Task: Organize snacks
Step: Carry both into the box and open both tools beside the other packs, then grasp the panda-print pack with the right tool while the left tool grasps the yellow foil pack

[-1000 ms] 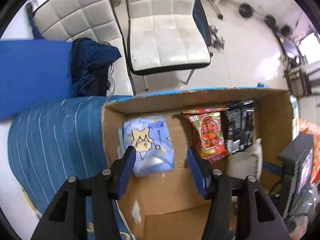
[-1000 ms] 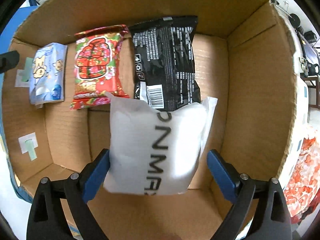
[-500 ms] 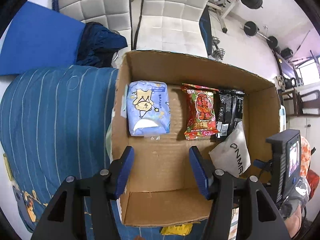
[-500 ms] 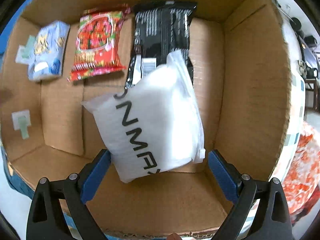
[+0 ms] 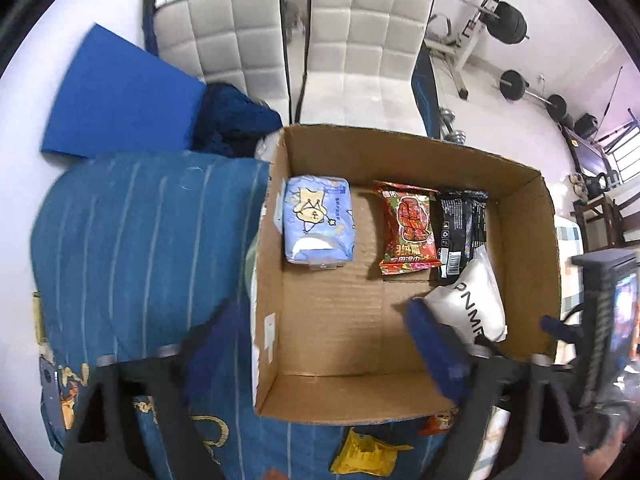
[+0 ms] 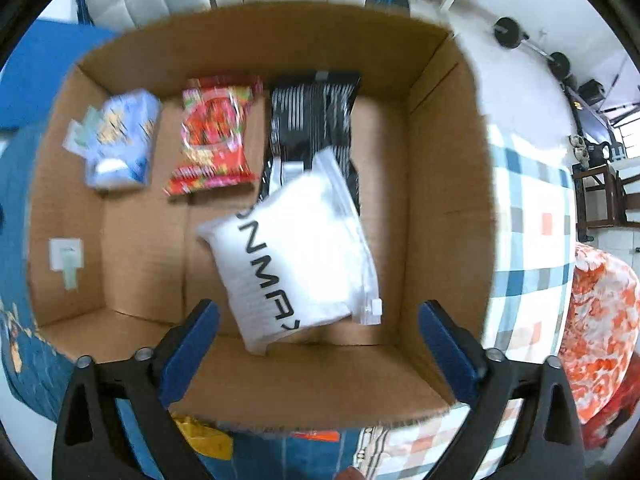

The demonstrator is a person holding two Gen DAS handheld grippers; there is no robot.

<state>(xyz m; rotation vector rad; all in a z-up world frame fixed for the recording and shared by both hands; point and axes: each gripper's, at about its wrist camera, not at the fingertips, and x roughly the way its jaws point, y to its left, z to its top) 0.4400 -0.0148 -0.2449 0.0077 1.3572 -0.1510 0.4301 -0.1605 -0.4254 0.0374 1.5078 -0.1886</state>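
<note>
An open cardboard box [image 5: 520,184] [image 6: 444,208] sits on a blue patterned cloth. Along its far wall lie a pale blue packet [image 5: 318,222] [image 6: 118,142], a red snack bag [image 5: 408,228] [image 6: 214,134] and a black bag [image 5: 460,232] [image 6: 314,114]. A white zip pouch [image 6: 298,252] [image 5: 472,306] lies tilted on the box floor, partly over the black bag. My right gripper [image 6: 318,336] is open above the box's near edge, clear of the pouch. My left gripper [image 5: 316,340] is open wide over the box's near left corner, holding nothing.
A yellow packet [image 5: 368,458] [image 6: 206,438] and an orange one [image 5: 440,420] lie on the cloth in front of the box. Two white chairs [image 5: 360,44] stand beyond it. A blue board [image 5: 120,96] lies at the far left, a checkered cloth [image 6: 524,248] right of the box.
Both grippers have pulled up and back from the box. The right gripper has let go of the white pouch, which now lies tilted in the box. The left gripper opened wider.
</note>
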